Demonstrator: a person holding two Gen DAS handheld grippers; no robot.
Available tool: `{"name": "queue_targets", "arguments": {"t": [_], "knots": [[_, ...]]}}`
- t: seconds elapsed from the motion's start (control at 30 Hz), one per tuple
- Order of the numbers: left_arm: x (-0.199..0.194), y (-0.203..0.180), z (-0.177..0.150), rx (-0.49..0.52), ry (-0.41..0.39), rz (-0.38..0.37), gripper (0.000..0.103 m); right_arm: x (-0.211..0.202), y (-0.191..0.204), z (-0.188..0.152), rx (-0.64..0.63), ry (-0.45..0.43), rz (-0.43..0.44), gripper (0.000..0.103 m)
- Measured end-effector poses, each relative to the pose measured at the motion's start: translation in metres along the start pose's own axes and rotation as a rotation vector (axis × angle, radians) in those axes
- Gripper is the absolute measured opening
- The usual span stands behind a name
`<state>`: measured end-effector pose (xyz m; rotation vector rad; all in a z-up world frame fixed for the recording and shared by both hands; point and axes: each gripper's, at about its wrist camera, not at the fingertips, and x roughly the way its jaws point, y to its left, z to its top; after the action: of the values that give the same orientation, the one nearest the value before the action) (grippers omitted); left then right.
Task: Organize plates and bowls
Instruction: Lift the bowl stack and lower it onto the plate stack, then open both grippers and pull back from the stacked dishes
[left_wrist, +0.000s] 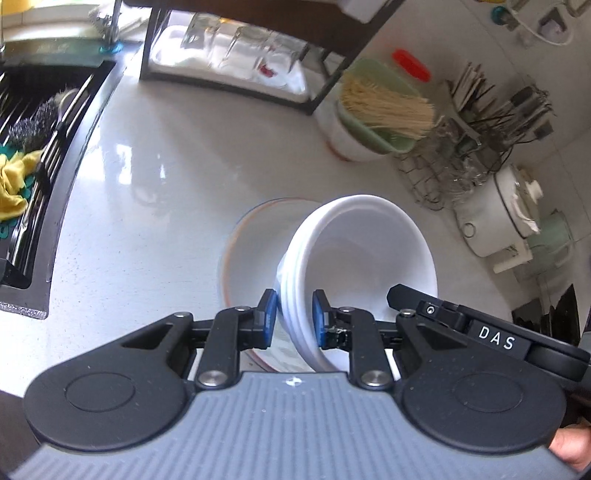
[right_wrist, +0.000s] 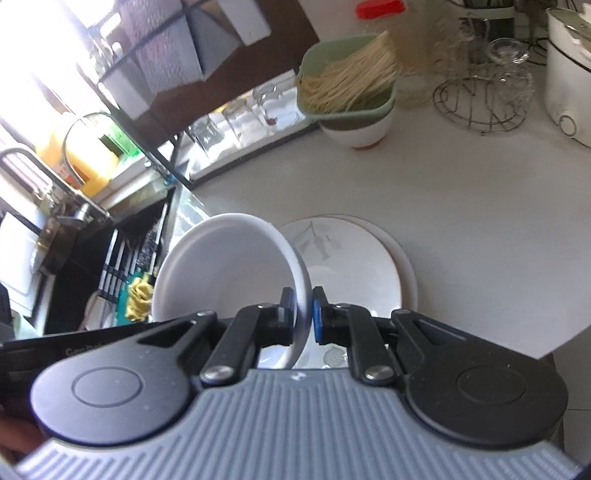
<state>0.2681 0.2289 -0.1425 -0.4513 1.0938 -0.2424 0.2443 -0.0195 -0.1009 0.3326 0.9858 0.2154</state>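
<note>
Glossy white ceramic bowls (left_wrist: 354, 254) sit between the jaws; beyond them, a smooth, shiny counter (left_wrist: 166, 177) and wire metal rack (left_wrist: 436, 177).

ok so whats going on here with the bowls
A person is sorting dishes on a white kitchen counter beside the sink, holding one hand-held gripper in each hand. The left hand-held gripper is clamped on the rim of a stack of white bowls, tilted over a plate. The right hand-held gripper pinches the rim of a single white bowl, tilted above a stack of plates. Neither load appears set down yet.
</note>
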Motion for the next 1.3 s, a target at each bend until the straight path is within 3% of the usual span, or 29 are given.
{"name": "queue_targets", "arguments": {"t": [0.43, 0.67, 0.93, 1.13, 1.3], "knots": [[0.056, 0.015, 0.011, 0.008, 0.046, 0.013, 0.024, 0.046, -0.006, -0.004, 0.019, 0.017, -0.084, 0.013], [0.066, 0.009, 0.016, 0.075, 0.073, 0.01, 0.025, 0.055, -0.011, -0.003, 0.051, 0.028, -0.11, 0.015], [0.028, 0.001, 0.028, 0.123, 0.006, 0.016, 0.037, 0.03, -0.004, 0.004, 0.056, -0.017, -0.143, 0.016], [-0.026, -0.022, 0.034, 0.188, -0.105, 0.033, 0.037, -0.013, 0.003, 0.014, 0.023, -0.138, -0.094, 0.029], [-0.071, -0.049, 0.03, 0.188, -0.213, 0.072, 0.037, -0.05, -0.002, 0.023, -0.041, -0.205, -0.035, 0.03]]}}
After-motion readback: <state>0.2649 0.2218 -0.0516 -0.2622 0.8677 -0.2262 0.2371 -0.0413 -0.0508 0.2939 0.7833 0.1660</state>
